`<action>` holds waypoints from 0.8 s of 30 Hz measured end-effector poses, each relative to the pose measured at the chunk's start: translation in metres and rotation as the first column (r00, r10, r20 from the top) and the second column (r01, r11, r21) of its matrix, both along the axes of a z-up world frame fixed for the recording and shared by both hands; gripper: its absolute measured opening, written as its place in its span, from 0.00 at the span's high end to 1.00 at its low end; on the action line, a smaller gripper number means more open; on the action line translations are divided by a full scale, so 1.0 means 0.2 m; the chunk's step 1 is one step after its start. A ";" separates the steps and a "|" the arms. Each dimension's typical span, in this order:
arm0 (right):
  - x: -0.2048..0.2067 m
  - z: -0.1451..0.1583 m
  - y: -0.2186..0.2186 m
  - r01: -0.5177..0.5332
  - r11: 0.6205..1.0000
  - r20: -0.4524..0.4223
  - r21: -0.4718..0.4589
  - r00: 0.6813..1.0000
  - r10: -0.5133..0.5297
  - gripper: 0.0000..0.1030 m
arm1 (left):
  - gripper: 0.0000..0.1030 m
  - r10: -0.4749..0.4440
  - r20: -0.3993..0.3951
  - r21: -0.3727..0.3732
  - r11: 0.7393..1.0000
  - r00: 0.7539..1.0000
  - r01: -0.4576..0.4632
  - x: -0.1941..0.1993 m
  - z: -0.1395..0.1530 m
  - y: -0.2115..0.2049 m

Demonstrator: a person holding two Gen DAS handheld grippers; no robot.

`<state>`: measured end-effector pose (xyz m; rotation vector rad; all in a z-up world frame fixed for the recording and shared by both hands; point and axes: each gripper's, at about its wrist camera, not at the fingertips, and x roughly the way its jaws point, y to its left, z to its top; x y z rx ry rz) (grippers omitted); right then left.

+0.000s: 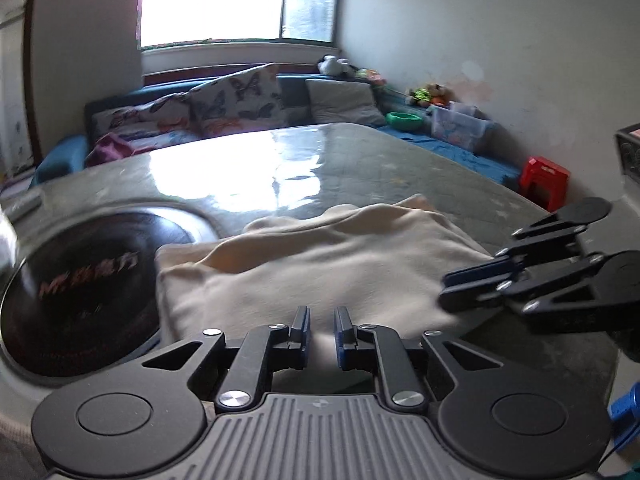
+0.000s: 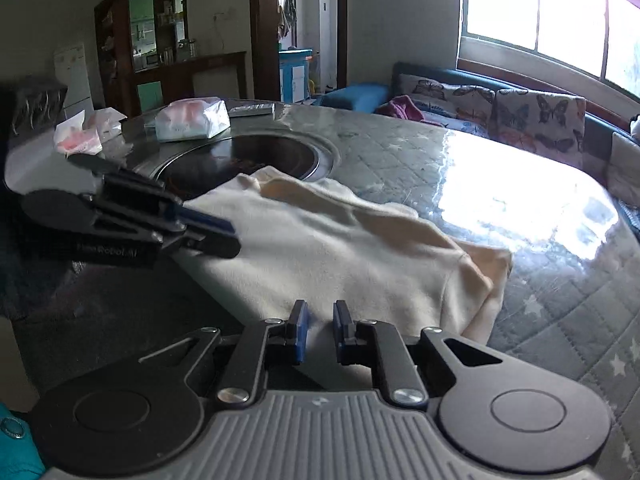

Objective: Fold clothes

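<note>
Daylight from a wide window glares off the large table, which is covered in a quilted cloth under clear plastic, with a round dark cooktop set into it. We find the cream garment lying near the table's front edge, its one end lapping over the cooktop rim. It looks partly folded: doubled layers show at the end farthest from the cooktop, and the top is still rumpled. We hold the left gripper at the near hem, jaws almost together with cream cloth between them; it seems to pinch the hem. The right gripper sits likewise at the near edge, jaws nearly closed on cloth. We judge at least one more fold and a smoothing remain. Tissue packets lie beyond the cooktop, well apart from the garment.
</note>
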<state>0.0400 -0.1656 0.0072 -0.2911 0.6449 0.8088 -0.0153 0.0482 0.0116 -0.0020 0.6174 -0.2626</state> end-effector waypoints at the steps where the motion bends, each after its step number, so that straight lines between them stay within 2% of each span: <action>1: -0.01 0.01 0.01 -0.005 1.000 0.014 -0.003 1.000 0.005 0.89 | 0.86 0.008 0.005 -0.006 1.000 1.000 -0.008 -0.01 0.00 0.02; 4: -0.01 0.03 0.02 -0.020 1.000 0.032 0.018 0.999 0.019 0.89 | 0.86 0.049 0.007 -0.002 0.999 0.999 -0.049 -0.01 -0.01 0.06; 7: 0.01 0.03 0.06 -0.035 0.999 0.028 0.041 0.999 0.034 0.89 | 0.86 0.078 0.001 -0.031 0.996 0.997 -0.078 -0.01 -0.03 0.13; 10: 0.02 -0.02 0.11 -0.069 0.997 0.020 0.025 0.997 0.069 0.89 | 0.86 0.087 0.003 -0.055 0.995 0.996 -0.087 -0.01 -0.04 0.17; 13: 0.02 -0.05 0.13 -0.080 0.997 0.029 0.011 0.996 0.079 0.88 | 0.86 0.088 0.008 -0.063 0.994 0.996 -0.087 -0.02 -0.04 0.19; 16: 0.02 -0.01 0.14 -0.082 0.996 0.038 0.031 0.996 0.081 0.88 | 0.86 0.088 0.019 -0.068 0.994 0.996 -0.087 -0.02 -0.04 0.20; 19: 0.00 0.03 0.17 -0.127 0.990 0.063 0.053 0.990 0.124 0.88 | 0.82 0.074 0.023 -0.069 0.995 0.997 -0.072 -0.03 -0.03 0.19; 24: -0.06 -0.05 0.30 -0.206 0.978 0.086 -0.021 0.974 0.207 0.88 | 0.81 0.034 0.040 -0.026 0.999 0.999 -0.033 -0.08 -0.02 0.13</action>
